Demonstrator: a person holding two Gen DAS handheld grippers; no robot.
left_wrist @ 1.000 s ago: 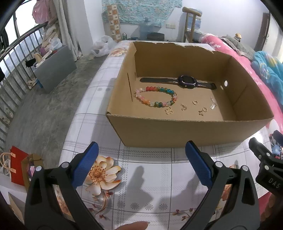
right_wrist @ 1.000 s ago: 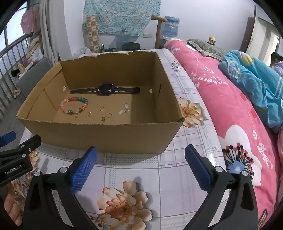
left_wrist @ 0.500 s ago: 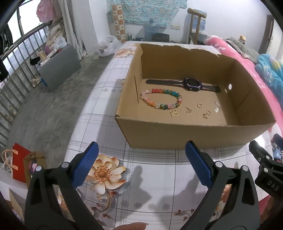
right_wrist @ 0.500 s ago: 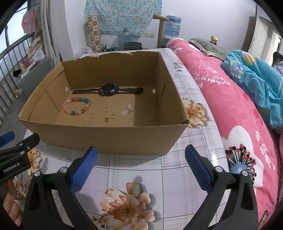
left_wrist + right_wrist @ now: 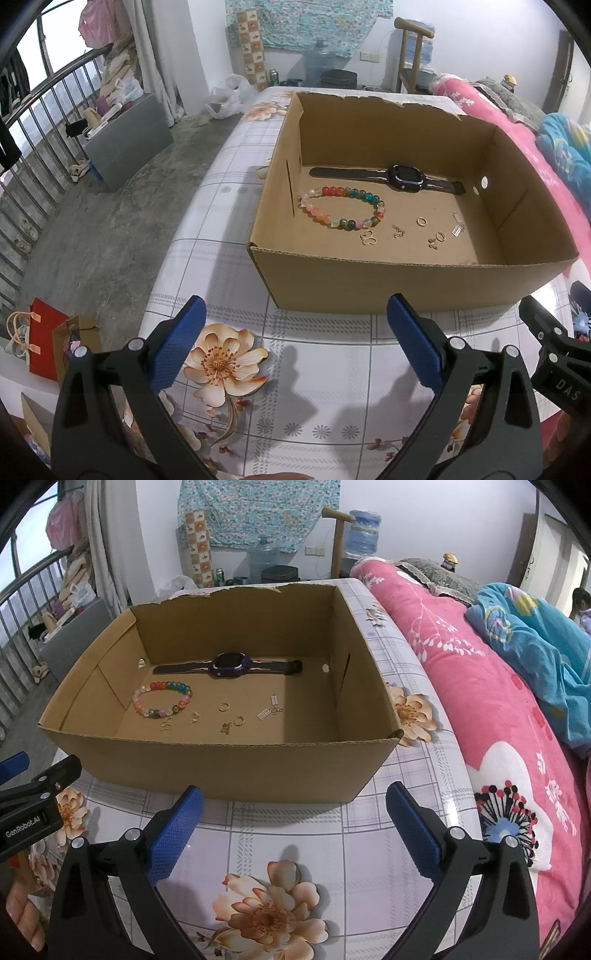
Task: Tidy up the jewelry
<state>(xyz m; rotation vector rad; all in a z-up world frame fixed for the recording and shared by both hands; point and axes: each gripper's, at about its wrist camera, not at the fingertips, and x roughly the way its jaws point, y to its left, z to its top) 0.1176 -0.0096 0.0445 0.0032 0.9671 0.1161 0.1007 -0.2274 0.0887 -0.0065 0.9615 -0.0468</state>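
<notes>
Two grippers, left (image 5: 295, 341) and right (image 5: 293, 823), hover over a counter (image 5: 369, 849) clad in a white checked cover with printed flowers; each has its blue-padded fingers (image 5: 415, 341) spread wide, with nothing between them. To the right of the right fingers lies a bed with a pink quilt (image 5: 480, 701) and a blue one (image 5: 535, 638). To the left of the left fingers are a bare concrete floor (image 5: 110, 221), a metal railing (image 5: 37, 122), a grey crate (image 5: 125, 136) and a red bag (image 5: 44, 339). Far ahead, water bottles (image 5: 364, 528) stand by a white wall hung with patterned cloth. Just ahead of both pairs of fingers sits an open box (image 5: 406, 284) with a torn far rim. On its floor a dark watch (image 5: 402, 177) lies flat along the far wall. Nearer, ahead of the left fingers, is a bead bracelet (image 5: 343, 208) in many colours. To its right, near the front wall, small gold earrings (image 5: 421, 221) and charms (image 5: 273, 707) lie scattered, apart from each other.
</notes>
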